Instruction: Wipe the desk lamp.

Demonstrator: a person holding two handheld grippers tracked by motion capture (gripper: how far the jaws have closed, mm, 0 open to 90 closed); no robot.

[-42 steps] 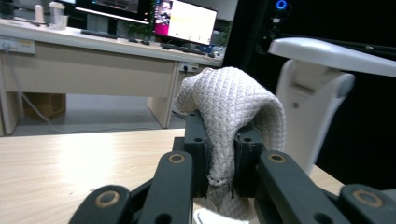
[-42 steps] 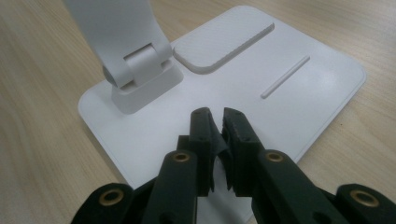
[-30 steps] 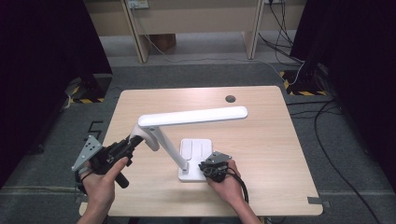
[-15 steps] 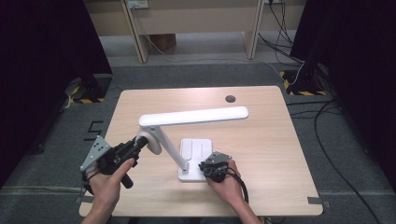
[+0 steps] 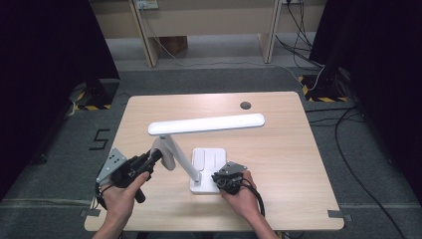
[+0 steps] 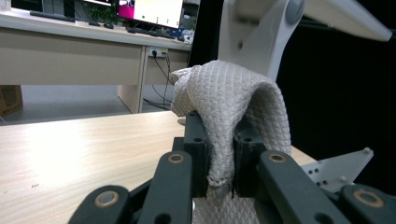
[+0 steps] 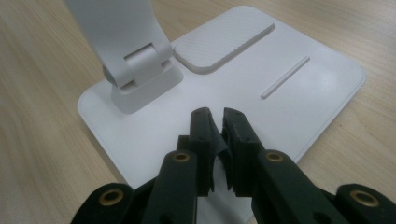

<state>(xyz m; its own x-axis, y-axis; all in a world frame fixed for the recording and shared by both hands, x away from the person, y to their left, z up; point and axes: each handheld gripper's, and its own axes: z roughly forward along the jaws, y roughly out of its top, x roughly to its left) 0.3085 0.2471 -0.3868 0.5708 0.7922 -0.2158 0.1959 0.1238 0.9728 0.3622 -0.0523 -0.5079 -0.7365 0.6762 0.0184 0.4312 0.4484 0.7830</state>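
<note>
Waffle-weave grey cloth [image 6: 233, 107] is clamped between the jaws of the left gripper [image 6: 219, 140], its free fold draped over the jaw tips; this is legible in the left gripper view, whereas the high view renders the cloth too small to make out at the left gripper [image 5: 149, 160]. Just beyond the cloth stands the white lamp arm [image 6: 261, 42], and whether cloth and arm touch cannot be told. From above, that gripper sits at the arm's upper joint, held by the left hand [image 5: 122, 191].

Jaws of the right gripper [image 7: 217, 123] stand nearly together with a narrow gap and nothing between them, tips over the near edge of the white lamp base [image 7: 303, 93]. Beside them, the right gripper view resolves the hinge block [image 7: 142, 77] and a raised textured pad [image 7: 224, 44]. The high view places the right gripper [image 5: 223, 180] at the base's near right corner, on the wooden table [image 5: 298, 159], with the lamp head [image 5: 209, 124] lying horizontal above.
</note>
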